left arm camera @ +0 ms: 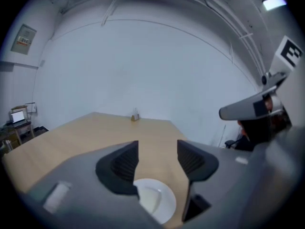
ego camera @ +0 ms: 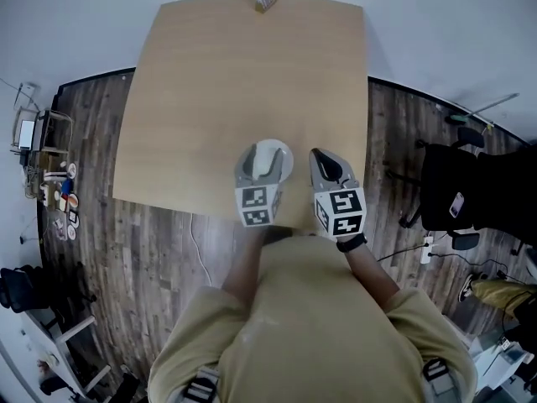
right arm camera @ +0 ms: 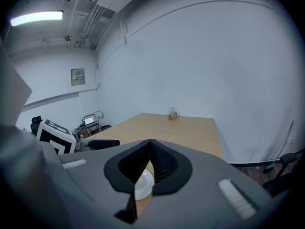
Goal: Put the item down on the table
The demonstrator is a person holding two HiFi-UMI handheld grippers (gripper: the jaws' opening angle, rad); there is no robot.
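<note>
Hovering parted left claw [ego camera: 263, 159] (right claw [ego camera: 319, 156] pinched) over plate [ego camera: 284, 151], near table [ego camera: 235, 74] edge

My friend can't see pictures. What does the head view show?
From above, a person holds two grippers over the near edge of a wooden table. The left gripper, open, hangs over a white plate lying on the table; the right gripper beside it is shut and empty.

Left gripper [ego camera: 263, 163] [left arm camera: 157, 159] held out ahead of torso, jaws spread wide, nothing gripped between them. Right gripper [ego camera: 329, 166] [right arm camera: 150, 159] just beside it, jaws pressed together at tips, empty. Both point away from body. Left forearm [ego camera: 247, 254] and right forearm [ego camera: 373, 269] partly hidden by torso; elbows probably bent.
</note>
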